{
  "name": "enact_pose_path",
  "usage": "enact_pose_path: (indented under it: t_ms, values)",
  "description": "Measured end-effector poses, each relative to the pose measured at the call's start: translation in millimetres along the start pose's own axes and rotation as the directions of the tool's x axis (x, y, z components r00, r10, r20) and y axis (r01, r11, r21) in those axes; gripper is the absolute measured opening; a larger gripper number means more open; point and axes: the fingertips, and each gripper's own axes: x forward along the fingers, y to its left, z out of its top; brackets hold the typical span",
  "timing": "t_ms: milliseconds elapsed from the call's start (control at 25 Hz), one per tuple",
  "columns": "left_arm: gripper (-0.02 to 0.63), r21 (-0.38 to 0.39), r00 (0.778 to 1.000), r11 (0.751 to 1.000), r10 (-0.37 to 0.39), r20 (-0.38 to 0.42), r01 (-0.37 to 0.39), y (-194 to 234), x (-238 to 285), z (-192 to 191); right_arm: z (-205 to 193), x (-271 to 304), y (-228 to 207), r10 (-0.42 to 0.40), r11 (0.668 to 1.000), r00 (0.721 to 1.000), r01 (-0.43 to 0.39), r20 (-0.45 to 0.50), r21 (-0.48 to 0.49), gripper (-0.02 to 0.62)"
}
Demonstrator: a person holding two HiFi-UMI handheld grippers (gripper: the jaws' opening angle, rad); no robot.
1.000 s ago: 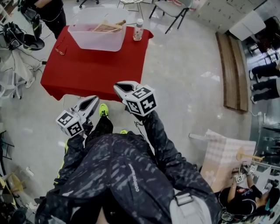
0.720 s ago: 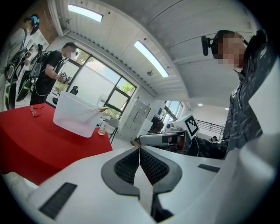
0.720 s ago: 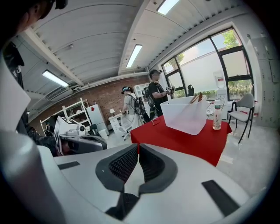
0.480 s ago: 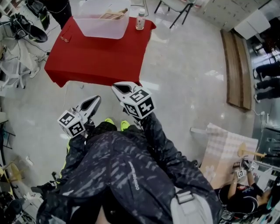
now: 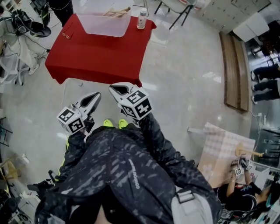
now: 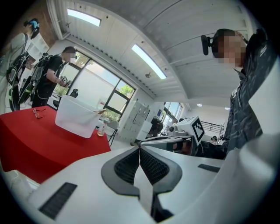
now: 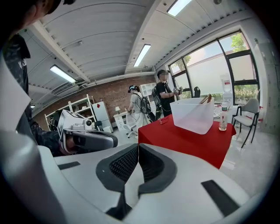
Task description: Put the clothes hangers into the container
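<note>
The left claw (image 5: 95, 96) and the right claw (image 5: 113, 87) are pressed shut, with nothing held between them. Well ahead of them, the clothes hangers (image 5: 117, 12) are seen inside the container (image 5: 107, 27), set on the red table (image 5: 100, 59).

Red-cloth table (image 5: 96, 61) at top w/ translucent plastic container (image 5: 105, 27) at its far edge, wooden clothes hangers (image 5: 114, 12) inside, small bottle (image 5: 141, 18) just beside it on the right. Left claw (image 5: 96, 95) & right claw (image 5: 112, 87) side by side, near table's front edge, over pale floor (image 5: 183, 78); neon-yellow shoes (image 5: 114, 124) below them.
</note>
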Motion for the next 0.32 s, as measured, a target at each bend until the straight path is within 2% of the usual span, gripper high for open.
enact_pose_path:
  t_ms: [320]
  values:
    - [0.011,0.007,1.0,1.0,-0.004,0.003,0.004,-8.7,11.3,-10.9,-16.3,-11.1,-5.3,0.002,1.0,1.0,-0.002,-0.009,-0.012,0.016]
